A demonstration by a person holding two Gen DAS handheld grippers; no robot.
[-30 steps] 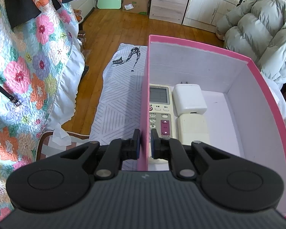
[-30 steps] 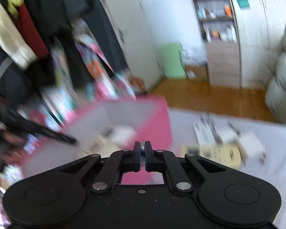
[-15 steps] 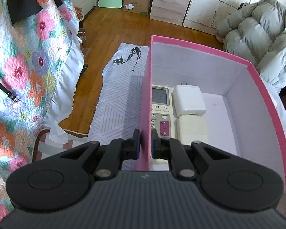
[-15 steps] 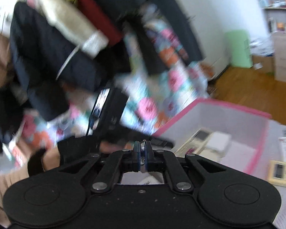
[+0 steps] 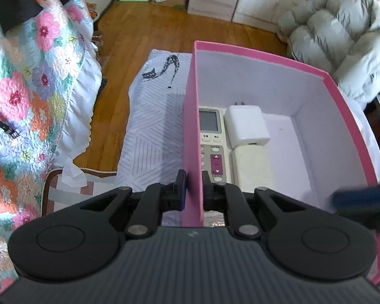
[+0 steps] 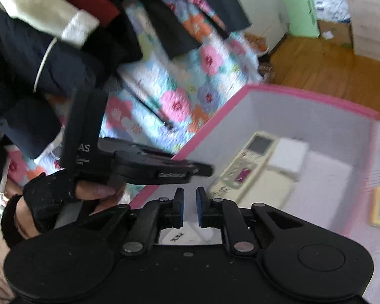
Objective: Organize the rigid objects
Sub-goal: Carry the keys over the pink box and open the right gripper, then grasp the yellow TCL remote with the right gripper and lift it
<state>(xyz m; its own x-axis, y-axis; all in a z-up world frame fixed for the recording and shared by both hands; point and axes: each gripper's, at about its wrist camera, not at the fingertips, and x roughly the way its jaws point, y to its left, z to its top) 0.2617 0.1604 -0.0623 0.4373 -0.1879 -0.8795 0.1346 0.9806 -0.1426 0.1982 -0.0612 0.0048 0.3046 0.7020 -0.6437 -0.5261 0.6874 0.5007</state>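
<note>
The left gripper [image 5: 193, 187] pinches the left wall of a pink box [image 5: 347, 116], one finger outside and one inside the rim. The right gripper [image 6: 189, 209] hovers over the box's near corner, its jaws opening with nothing between them. In the box, a remote control [image 5: 211, 139] lies flat against the left wall, its long axis running from 6 to 12 o'clock with the screen end at 12. Just beside it at 3 o'clock lies a cream remote [image 5: 252, 167], parallel, with a white charger [image 5: 247, 126] resting on its far end, prongs toward 12. The right half of the box floor is bare. A gloved hand [image 6: 45, 197] holds the left gripper at 9 o'clock in the right wrist view. A floral quilt [image 5: 25, 81] hangs close at left.
</note>
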